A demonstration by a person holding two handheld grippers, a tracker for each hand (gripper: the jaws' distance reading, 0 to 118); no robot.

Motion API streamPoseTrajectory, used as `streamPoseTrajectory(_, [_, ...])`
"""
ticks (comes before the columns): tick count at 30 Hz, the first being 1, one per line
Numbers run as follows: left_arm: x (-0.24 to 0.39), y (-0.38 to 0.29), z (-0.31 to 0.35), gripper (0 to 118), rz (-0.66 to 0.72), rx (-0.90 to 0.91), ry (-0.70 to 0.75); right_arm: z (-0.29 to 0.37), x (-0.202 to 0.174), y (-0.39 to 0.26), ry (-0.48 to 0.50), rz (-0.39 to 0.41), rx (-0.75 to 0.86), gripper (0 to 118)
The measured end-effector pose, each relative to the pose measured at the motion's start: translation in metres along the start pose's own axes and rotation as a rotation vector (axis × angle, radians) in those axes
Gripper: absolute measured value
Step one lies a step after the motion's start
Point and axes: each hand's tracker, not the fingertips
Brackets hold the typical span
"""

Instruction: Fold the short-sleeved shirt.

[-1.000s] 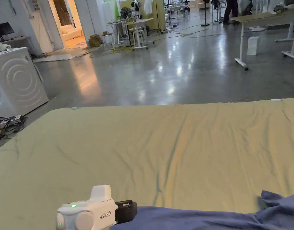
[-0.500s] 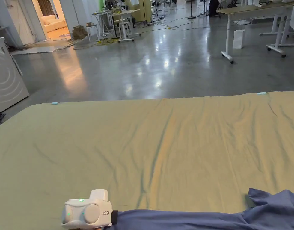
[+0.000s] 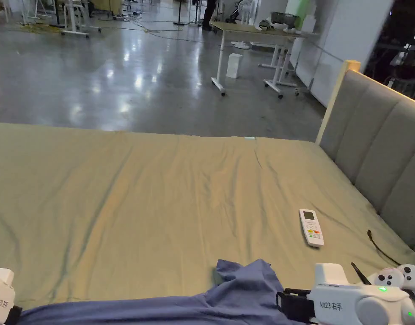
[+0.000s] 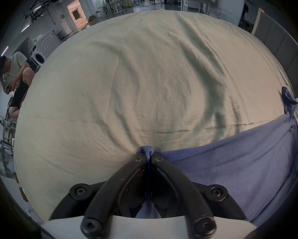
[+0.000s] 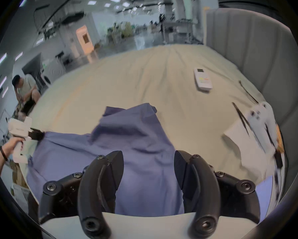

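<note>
Left hand-held gripper pinches the blue shirt; right hand-held gripper gapes above it, hem cut off.

Your shirt is plain blue-violet, no print. The bed sheet under it is solid pale olive-yellow, with darker greenish crease lines. Your left tool and right tool both have black jaws on white bodies. Right of the shirt, the remote is white with coloured buttons. Beyond the remote, the headboard is grey with a light wood edge. Past the bed, the floor is glossy grey.
</note>
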Motion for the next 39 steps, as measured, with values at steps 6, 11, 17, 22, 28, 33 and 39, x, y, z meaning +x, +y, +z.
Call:
streamPoseTrajectory(6, [-0.010, 0.000, -0.008, 6, 0.029, -0.007, -0.056, -0.062, 0.025, 0.021, -0.091, -0.010, -0.125, 61])
streamPoseTrajectory(11, [-0.006, -0.006, -0.009, 6, 0.002, 0.015, -0.041, -0.056, 0.003, 0.014, -0.110, 0.120, -0.105, 23])
streamPoseTrajectory(17, [-0.014, -0.006, 0.007, 6, -0.099, 0.063, -0.066, -0.046, 0.010, 0.008, -0.068, 0.024, -0.081, 1])
streamPoseTrajectory(22, [-0.055, -0.054, 0.103, 6, 0.131, 0.313, -0.278, 0.068, 0.012, -0.022, -0.027, 0.025, 0.119, 1])
streamPoseTrajectory(28, [-0.089, -0.175, 0.181, 6, 0.186, 0.378, -0.330, 0.154, 0.024, -0.118, -0.049, -0.073, 0.199, 1])
streamPoseTrajectory(33, [-0.087, -0.252, 0.171, 6, 0.179, 0.315, -0.327, 0.174, 0.009, -0.187, -0.075, -0.150, 0.192, 1])
streamPoseTrajectory(39, [-0.068, -0.293, 0.140, 6, 0.162, 0.279, -0.357, 0.151, 0.016, -0.234, -0.097, -0.231, 0.130, 1])
